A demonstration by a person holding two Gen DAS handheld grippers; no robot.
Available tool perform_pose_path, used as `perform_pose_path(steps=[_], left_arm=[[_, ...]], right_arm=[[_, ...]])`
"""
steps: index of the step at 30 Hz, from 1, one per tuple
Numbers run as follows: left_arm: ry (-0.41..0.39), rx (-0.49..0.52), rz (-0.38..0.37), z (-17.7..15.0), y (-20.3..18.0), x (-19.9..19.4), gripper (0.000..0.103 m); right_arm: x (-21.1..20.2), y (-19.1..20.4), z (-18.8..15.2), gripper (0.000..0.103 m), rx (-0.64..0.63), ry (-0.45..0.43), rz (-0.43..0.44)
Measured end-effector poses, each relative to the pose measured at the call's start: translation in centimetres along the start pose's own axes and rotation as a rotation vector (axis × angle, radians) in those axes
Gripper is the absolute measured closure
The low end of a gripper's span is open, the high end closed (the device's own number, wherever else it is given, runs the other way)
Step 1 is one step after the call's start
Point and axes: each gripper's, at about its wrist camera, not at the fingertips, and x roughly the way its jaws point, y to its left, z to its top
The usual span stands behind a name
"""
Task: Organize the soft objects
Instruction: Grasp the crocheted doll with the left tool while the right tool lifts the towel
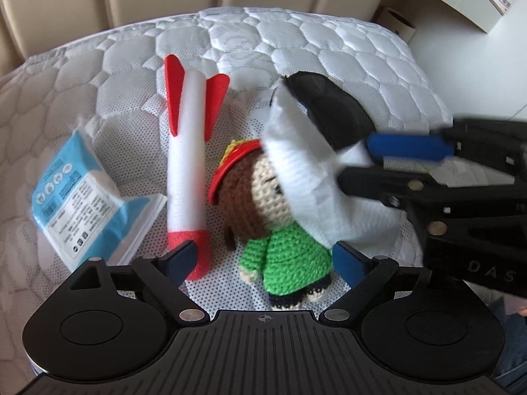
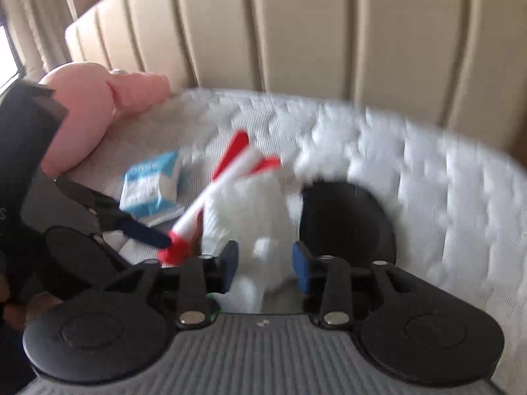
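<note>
A white and black knit cloth (image 1: 296, 164) hangs lifted over a crocheted doll (image 1: 283, 263) with a green body, brown hair and red hat. My right gripper (image 1: 357, 159) comes in from the right and is shut on the cloth's edge. In the right wrist view the cloth (image 2: 250, 204) sits between the right gripper's (image 2: 266, 266) blue pads, blurred by motion. My left gripper (image 1: 265, 263) is open low over the mattress, its fingers either side of the doll. A white foam rocket (image 1: 187, 164) with red fins and nose lies left of the doll, its nose by my left finger.
A blue and white packet (image 1: 82, 197) lies left of the rocket on the quilted white mattress (image 1: 296, 42). A pink plush (image 2: 82, 112) rests at the mattress's far left corner against the beige padded headboard (image 2: 296, 33). White furniture (image 1: 461, 0) stands beyond the bed's right side.
</note>
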Motion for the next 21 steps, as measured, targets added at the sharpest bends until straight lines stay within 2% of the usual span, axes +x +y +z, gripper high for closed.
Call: perform_pose_path(steps=[3,7,9,10,11,13,15,17,21], left_arm=[[0.003,-0.001,0.008,-0.1,0.2,0.1,0.01],[0.005,0.012,0.016,-0.4,0.5,0.0,0.009],[0.004,0.023,0.016,-0.3,0.3,0.1,0.009],[0.003,0.021,0.011,-0.2,0.3,0.2,0.009],[0.003,0.016,0.004,-0.2,0.4,0.2,0.009],[0.001,0.01,-0.005,-0.1,0.5,0.2,0.009],[0.002,0.01,-0.008,-0.1,0.5,0.2,0.009],[0.004,0.016,-0.01,-0.1,0.4,0.2,0.009],[0.009,0.033,-0.018,-0.5,0.2,0.0,0.009]], right_arm=[[1.9,0.1,1.2,0.055,-0.025,0.025,0.053],[4.3,-1.0,1.0,0.054,0.1,0.09,0.188],[4.3,-0.9,0.8,0.064,0.106,0.09,0.199],[3.8,-0.7,0.9,0.084,0.09,0.077,0.188],[3.3,-0.4,1.1,0.097,0.079,0.057,0.177],[2.2,-0.5,1.3,0.097,0.12,0.028,0.211],[2.0,-1.1,1.4,0.097,0.213,0.056,0.32],[2.4,-1.3,1.2,0.097,0.27,0.097,0.373],[3.6,-1.6,0.2,0.097,0.262,0.185,0.273]])
